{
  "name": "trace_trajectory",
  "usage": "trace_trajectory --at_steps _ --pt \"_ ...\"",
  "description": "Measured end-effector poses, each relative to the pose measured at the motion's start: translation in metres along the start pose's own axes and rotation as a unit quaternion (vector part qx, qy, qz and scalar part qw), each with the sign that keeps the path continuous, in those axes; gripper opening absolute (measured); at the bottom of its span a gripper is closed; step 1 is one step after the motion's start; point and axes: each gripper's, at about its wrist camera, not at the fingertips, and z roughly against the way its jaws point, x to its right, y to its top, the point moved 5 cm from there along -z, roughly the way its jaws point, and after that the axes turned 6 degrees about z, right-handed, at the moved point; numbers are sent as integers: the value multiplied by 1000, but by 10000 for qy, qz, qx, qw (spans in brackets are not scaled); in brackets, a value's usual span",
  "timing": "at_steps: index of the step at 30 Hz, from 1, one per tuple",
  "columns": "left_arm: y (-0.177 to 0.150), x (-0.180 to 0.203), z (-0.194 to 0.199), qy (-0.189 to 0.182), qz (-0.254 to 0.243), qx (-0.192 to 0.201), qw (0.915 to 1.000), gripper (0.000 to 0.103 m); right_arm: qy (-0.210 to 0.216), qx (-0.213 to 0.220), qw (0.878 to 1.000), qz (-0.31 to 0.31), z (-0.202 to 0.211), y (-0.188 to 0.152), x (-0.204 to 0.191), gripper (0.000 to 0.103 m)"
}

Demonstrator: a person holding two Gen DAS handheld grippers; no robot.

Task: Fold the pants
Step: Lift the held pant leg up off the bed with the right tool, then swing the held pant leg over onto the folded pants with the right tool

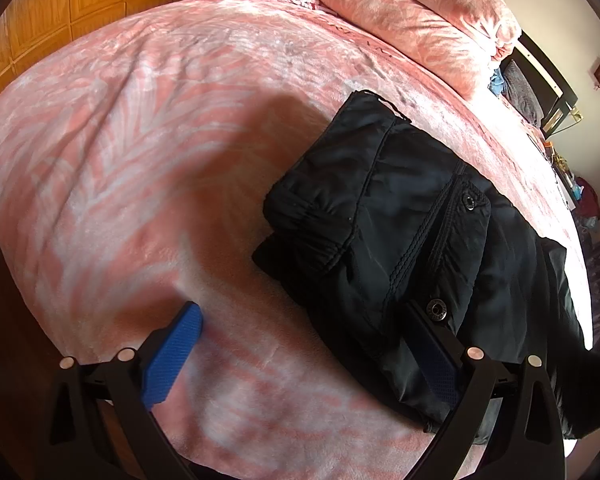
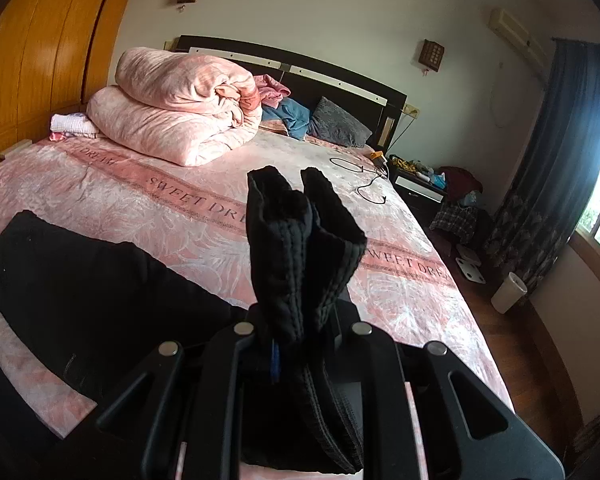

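Pink patterned bedding is covering the bed (image 2: 140,188), which is filling most of both views and serving as the landmark for everything else. At the bed's head end, a rolled pink duvet (image 2: 180,116) is sitting in a heap, with a grey pillow (image 2: 338,122) lying beside it against the dark headboard (image 2: 340,80). Beyond the bed's far side, a wooden wardrobe (image 2: 40,60) is lining the wall.

Black pants (image 1: 400,232) are lying on the bed near its foot edge, partly folded into a thick bundle, with two metal snaps showing on the fabric. In the right wrist view the bulk of the garment is spreading dark across the bed's near corner, while a thick seamed part of it is standing up above the bedding.

Over the bed, the left tongs (image 1: 304,352) are standing wide apart, gripping nothing; one blue pad (image 1: 172,360) is hanging over bare bedding and the other finger is lying over the edge of the pants. The right tongs (image 2: 300,336) are clamped on that upright seamed part of the pants, holding it off the bed.

A black cable (image 2: 360,176) is lying on the bed's far corner.
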Motion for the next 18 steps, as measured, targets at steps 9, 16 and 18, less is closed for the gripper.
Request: trace_trajectory --at_steps 9,16,18 --pt "0 -1 1 -45 31 -9 10000 99 -178 -16 9978 634 -4 0 -31 14" --pt "0 -1 1 -50 39 -8 10000 99 -220 -87 9945 1018 -8 -2 -56 14" --pt "0 -1 1 -56 42 -9 10000 99 -285 -94 9926 1175 -9 -5 -65 14"
